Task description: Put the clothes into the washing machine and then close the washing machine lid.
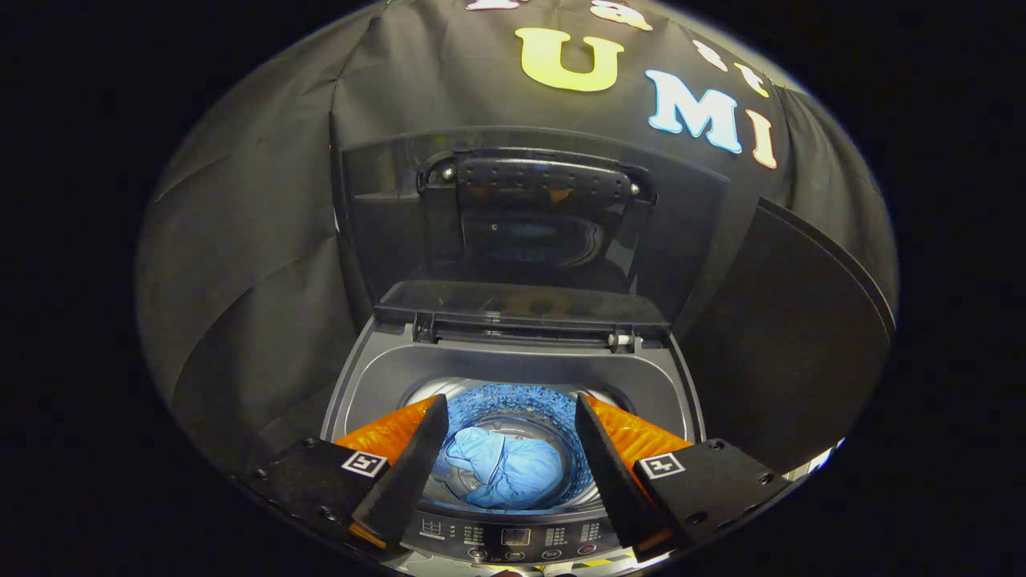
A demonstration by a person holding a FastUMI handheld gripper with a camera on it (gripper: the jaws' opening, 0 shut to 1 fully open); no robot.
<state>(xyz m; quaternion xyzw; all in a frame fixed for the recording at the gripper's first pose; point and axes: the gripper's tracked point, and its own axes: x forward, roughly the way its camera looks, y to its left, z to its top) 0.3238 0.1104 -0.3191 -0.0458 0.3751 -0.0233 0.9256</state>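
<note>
Clothes (506,474), a soft, light blue bundle, lie down in the washing machine (513,385) drum between the spread, empty fingers (510,457). Lid (521,232) stands upright at twelve o'clock, looking stiff and glossy; its top edge seems best for pulling it shut.

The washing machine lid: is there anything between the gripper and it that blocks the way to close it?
Nothing visible does. The lid stands upright, open, beyond the gripper, whose fingers are spread apart and hold nothing. The blue clothes lie down in the drum, below the opening, not across the lid's path.
</note>
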